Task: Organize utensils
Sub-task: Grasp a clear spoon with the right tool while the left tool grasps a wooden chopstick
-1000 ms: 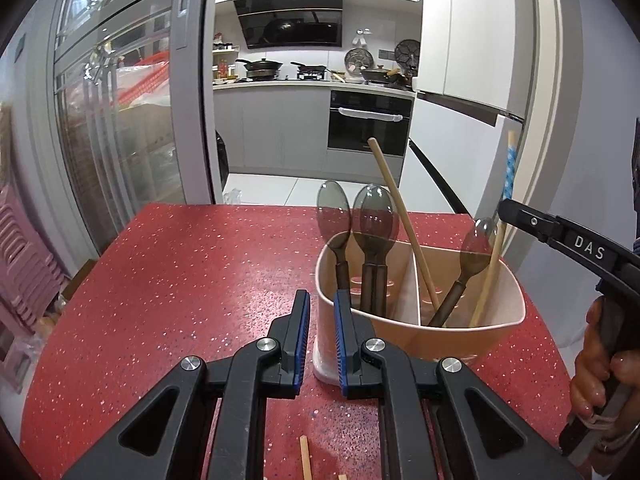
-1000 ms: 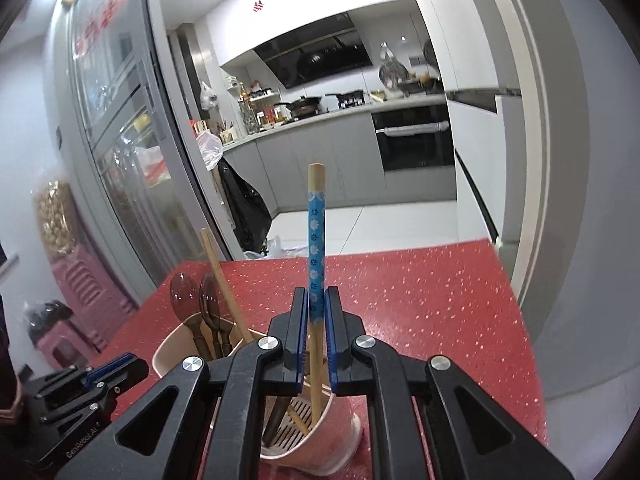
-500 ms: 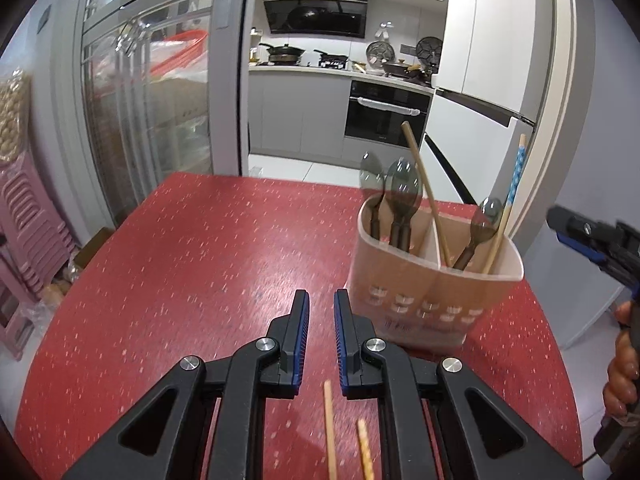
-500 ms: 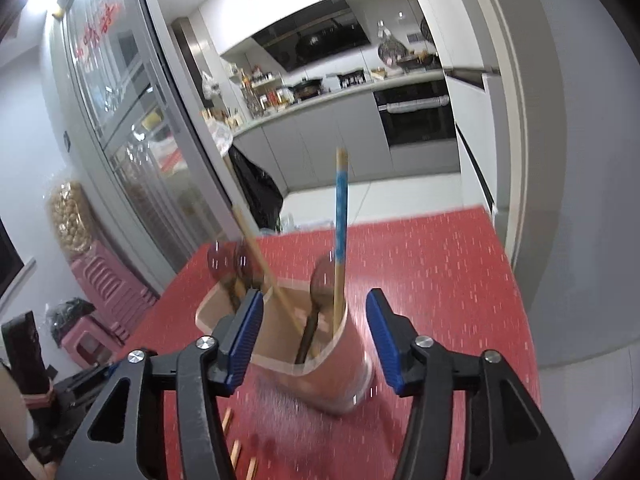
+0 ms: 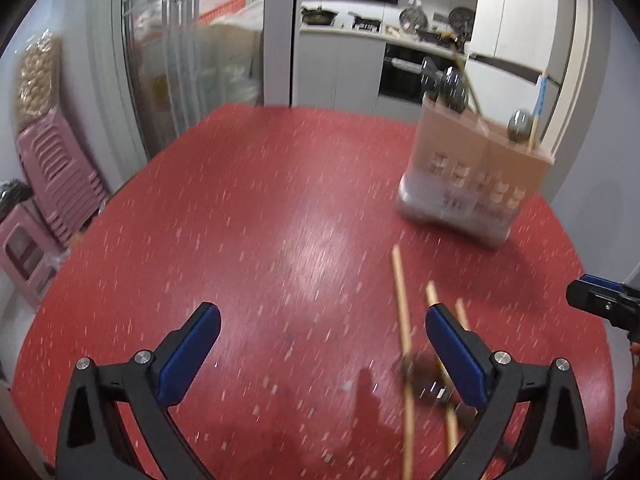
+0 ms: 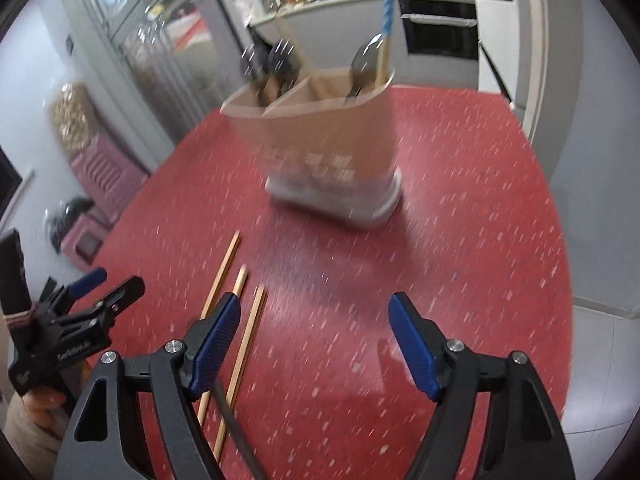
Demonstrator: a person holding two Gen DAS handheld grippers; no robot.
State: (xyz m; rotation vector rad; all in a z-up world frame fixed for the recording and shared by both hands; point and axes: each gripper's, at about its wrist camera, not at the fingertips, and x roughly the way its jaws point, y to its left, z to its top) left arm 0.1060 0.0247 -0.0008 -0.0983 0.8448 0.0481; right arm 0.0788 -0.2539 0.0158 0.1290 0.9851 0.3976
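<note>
A beige utensil holder (image 5: 472, 176) stands on the red table (image 5: 260, 220) at the far right, with dark spoons (image 5: 454, 88) and a blue-patterned chopstick (image 5: 541, 96) in it. Three plain wooden chopsticks (image 5: 402, 332) lie loose on the table beside a dark utensil (image 5: 424, 376). My left gripper (image 5: 320, 320) hovers over the table, its jaws opening wide and gripping nothing; the chopsticks lie under its right finger. My right gripper (image 6: 316, 312) has its jaws opening too, empty, in front of the holder (image 6: 328, 140), the chopsticks (image 6: 248, 340) by its left finger.
Each gripper shows in the other's view: the right one (image 5: 600, 304) at the right edge, the left one (image 6: 80, 320) at the left, a hand on it. Pink stools (image 5: 52, 184) and a glass-door cabinet (image 5: 192, 60) stand past the table's left edge. A kitchen lies behind.
The right gripper let go of the blue-patterned chopstick, which now stands in the holder. Both grippers pulled back from the holder, dropped toward the table and opened wide.
</note>
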